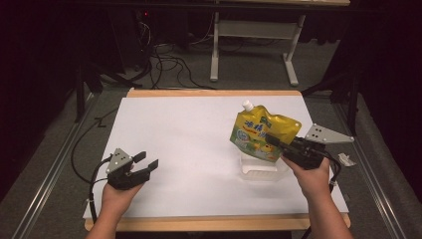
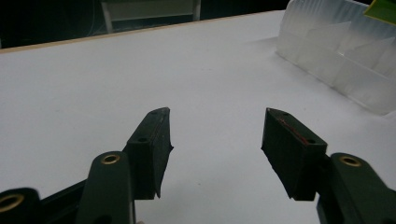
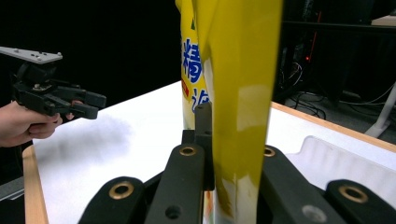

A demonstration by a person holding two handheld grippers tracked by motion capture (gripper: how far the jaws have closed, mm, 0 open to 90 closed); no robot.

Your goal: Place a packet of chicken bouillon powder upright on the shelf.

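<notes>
High view: the pouch [image 1: 263, 135] was held in the R gripper [image 1: 278, 145], jaws clamped flat on its side w/ nothing else between them. The pouch was seen directly above the tray [image 1: 260, 169], its lower edge over the tray's far part; contact w/ the tray couldn't be made out. Its long axis was tilted, cap [image 1: 247, 105] up and leaning to the tray's far-left, bottom toward the tray. The R hand [image 1: 314, 179] was placed just right of the tray. The L gripper [image 1: 144, 164] was seen well left of the tray, jaws about half spread, nothing between them. The R arm was judged far nearer; the coming move was judged to be a lowering of the pouch into the tray.

L gripper view: both pads [image 2: 156, 140] were seen apart over bare tabletop [image 2: 116, 93], nothing gripped. The tray [image 2: 336, 60] lay ahead-right of them, w/ a corner of the pouch [image 2: 384, 10] above its far end.

R gripper view: the pouch [image 3: 243, 70] was pinched edge-on, rising straight up from the closed jaws. The tray [image 3: 341, 163] lay just beside and below, to the right. The L gripper [image 3: 93, 106] was seen far off, opposite the tray.
</notes>
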